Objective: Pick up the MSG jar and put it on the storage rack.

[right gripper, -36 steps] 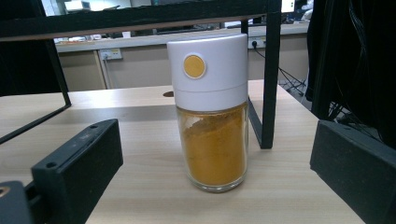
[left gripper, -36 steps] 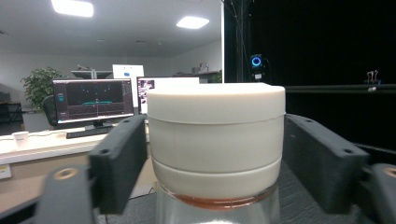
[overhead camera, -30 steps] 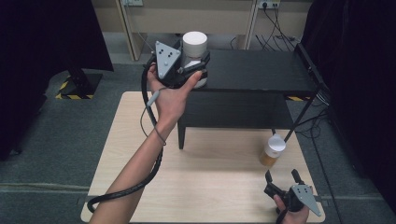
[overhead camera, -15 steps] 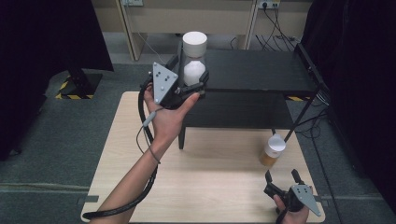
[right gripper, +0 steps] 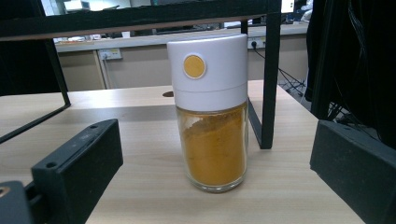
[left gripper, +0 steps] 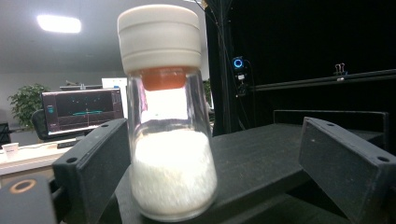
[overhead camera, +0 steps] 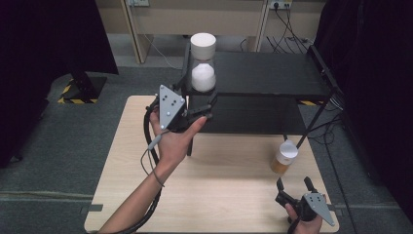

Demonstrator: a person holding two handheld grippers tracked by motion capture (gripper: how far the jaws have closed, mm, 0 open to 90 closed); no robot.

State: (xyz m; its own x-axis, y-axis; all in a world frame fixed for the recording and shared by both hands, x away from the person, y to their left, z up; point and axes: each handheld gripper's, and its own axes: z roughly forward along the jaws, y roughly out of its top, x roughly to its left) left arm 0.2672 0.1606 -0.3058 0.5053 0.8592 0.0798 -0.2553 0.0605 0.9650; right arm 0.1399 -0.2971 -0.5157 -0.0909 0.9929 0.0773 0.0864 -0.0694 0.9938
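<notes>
High view: we see the white jar (overhead camera: 203, 63) standing upright at the left end of the black shelf (overhead camera: 272, 73), near its front edge. Our left tool (overhead camera: 204, 105) sits just below and in front of that jar, held in the left hand (overhead camera: 173, 139). Its jaws have just been opening and stand apart. In the left gripper view the jar (left gripper: 166, 116), with white powder in its lower half and a white cap on top, stands between the two jaws; we see a gap to the right jaw, while the left jaw lies close beside the glass and we cannot tell if it touches.

On the worktop (overhead camera: 214, 195) the yellow jar (overhead camera: 285, 157) stands upright beside the shelf's right leg. Our right tool (overhead camera: 294, 184) lies near it, jaws apart. In the right gripper view the yellow jar (right gripper: 212, 116) stands ahead of the jaws, clear of both.
</notes>
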